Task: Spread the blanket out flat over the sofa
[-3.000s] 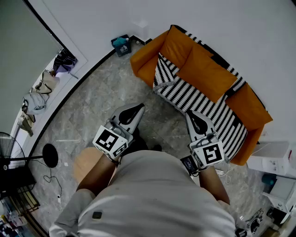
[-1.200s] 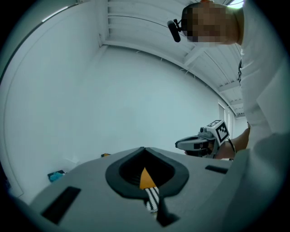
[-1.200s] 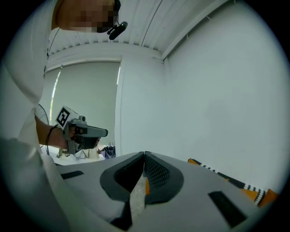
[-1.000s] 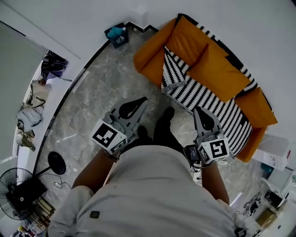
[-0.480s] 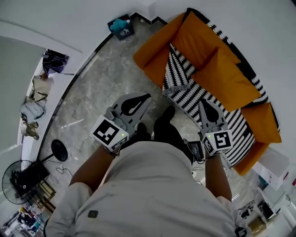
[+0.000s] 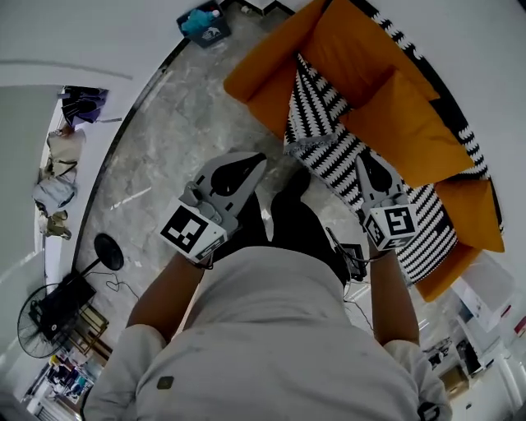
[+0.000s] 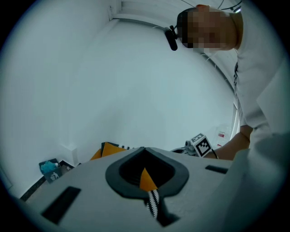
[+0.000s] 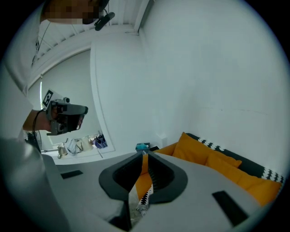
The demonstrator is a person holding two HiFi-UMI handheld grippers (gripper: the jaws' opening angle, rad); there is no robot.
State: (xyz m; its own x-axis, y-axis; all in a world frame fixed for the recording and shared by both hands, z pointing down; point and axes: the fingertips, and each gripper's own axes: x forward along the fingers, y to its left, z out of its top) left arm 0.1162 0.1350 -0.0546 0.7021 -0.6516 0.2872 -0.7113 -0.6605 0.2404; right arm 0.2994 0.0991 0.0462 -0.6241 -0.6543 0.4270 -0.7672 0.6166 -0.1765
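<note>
Both your left gripper (image 6: pixel 253 161) and right gripper (image 6: pixel 366 162) are closed with nothing in them, held in front of the orange sofa (image 6: pixel 408 123); the striped blanket (image 6: pixel 329 150) lies rumpled across its seat and front edge.

**Operator:** Report the gripper positions.

**Observer:** The left gripper (image 6: pixel 258 161) is held over the grey marble floor (image 6: pixel 164 140). The right gripper (image 6: pixel 365 161) is held over the front edge of the black-and-white blanket (image 6: pixel 325 136). Each gripper's jaw tips are drawn together.

**Operator:** Report the blanket condition.

**Observer:** It covers the seat of the orange sofa (image 6: pixel 394 123) and is rumpled at the left end. A patterned strip also runs along the backrest top.

**Operator:** Other items?

**Observer:** A teal bin (image 6: pixel 201 20) stands near the sofa's left arm. A fan (image 6: pixel 45 321) stands at lower left.
</note>
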